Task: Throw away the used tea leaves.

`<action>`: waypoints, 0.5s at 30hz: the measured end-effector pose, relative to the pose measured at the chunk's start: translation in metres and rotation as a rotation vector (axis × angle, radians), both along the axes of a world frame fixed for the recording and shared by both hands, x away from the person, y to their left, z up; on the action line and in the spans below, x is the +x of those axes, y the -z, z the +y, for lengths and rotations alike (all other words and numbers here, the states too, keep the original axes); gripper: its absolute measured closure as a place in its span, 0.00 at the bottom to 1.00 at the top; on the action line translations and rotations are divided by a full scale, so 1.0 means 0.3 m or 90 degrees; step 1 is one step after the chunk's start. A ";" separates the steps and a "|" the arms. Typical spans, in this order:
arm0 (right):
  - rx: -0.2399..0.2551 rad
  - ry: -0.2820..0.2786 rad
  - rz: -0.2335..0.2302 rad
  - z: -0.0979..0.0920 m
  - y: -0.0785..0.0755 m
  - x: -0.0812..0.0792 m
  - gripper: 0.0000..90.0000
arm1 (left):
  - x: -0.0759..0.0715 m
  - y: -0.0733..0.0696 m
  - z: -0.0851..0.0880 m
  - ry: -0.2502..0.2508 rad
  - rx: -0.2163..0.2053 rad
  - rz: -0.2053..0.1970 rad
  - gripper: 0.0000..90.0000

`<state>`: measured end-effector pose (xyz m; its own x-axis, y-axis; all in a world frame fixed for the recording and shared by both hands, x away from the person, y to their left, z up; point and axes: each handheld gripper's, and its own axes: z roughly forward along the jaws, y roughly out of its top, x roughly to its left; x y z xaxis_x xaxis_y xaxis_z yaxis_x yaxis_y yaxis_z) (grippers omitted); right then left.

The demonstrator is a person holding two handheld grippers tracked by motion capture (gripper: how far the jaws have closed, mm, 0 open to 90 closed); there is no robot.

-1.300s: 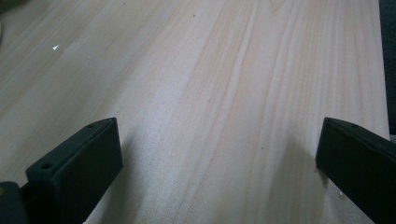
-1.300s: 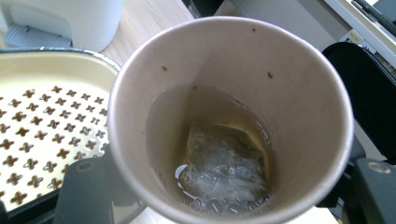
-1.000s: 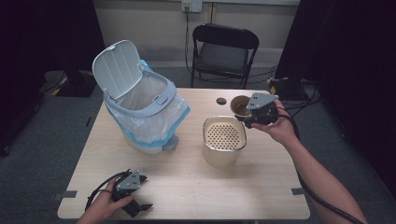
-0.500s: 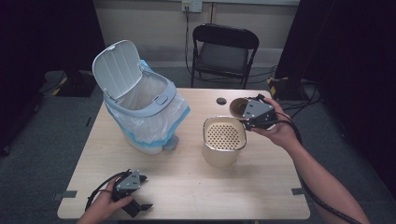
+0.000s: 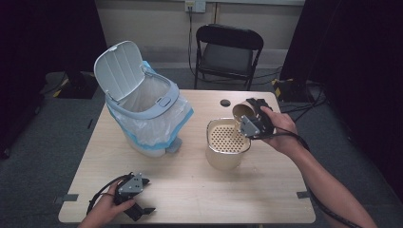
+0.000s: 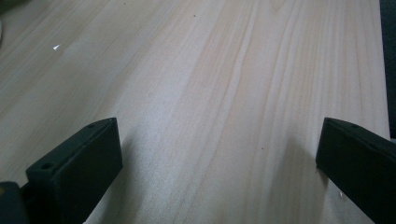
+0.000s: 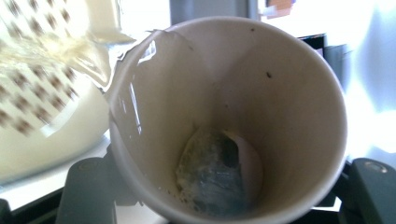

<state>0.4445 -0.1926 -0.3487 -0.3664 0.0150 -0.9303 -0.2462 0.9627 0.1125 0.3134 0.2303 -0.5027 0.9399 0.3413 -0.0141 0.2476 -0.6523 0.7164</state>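
My right gripper (image 5: 247, 118) (image 7: 229, 198) is shut on a tan paper cup (image 5: 239, 111) (image 7: 224, 93), and its jaws have just closed a little tighter on it. The cup is tipped toward the left over a cream container with a perforated insert (image 5: 223, 161) (image 7: 28, 98). In the right gripper view liquid runs off the cup's rim onto the insert, while a wet tea bag (image 7: 212, 172) lies at the cup's bottom. My left gripper (image 5: 145, 197) (image 6: 219, 163) rests on the table (image 5: 214, 190) at the front left, open, with bare wood between its jaws.
A white lidded bin (image 5: 147, 114) lined with a plastic bag stands at the table's back left, its lid (image 5: 119, 71) up. A small black round thing (image 5: 225, 102) lies near the far edge. A black folding chair (image 5: 228, 52) stands behind the table.
My right hand has carried the cup leftward and slightly down, from the table's far right to over the container's rim, tipping it further. The left gripper has stayed in place.
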 end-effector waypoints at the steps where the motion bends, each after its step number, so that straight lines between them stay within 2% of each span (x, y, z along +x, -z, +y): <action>1: -0.035 -0.003 -0.030 0.007 0.006 -0.007 0.35 | 0.000 0.000 0.000 0.001 0.000 0.000 0.00; 2: -0.056 -0.004 -0.049 0.014 0.013 -0.013 0.35 | 0.000 0.000 0.000 0.000 0.000 0.000 0.00; 4: -0.082 -0.008 -0.067 0.023 0.020 -0.018 0.35 | 0.000 0.000 0.000 0.001 0.000 0.000 0.00; 7: -0.129 -0.001 -0.120 0.033 0.035 -0.026 0.35 | 0.000 0.000 0.000 0.000 0.000 0.000 0.00; 11: -0.201 -0.009 -0.206 0.047 0.050 -0.042 0.35 | 0.000 0.000 0.000 0.001 0.000 0.000 0.00; 13: -0.217 -0.009 -0.242 0.051 0.055 -0.047 0.35 | 0.000 0.000 0.000 0.001 0.000 0.000 0.00; 14: -0.240 -0.015 -0.262 0.055 0.052 -0.049 0.35 | 0.000 0.000 0.000 0.000 0.001 0.000 0.00; 15: -0.240 -0.014 -0.274 0.056 0.055 -0.053 0.35 | 0.000 -0.001 0.000 0.001 0.001 0.000 0.00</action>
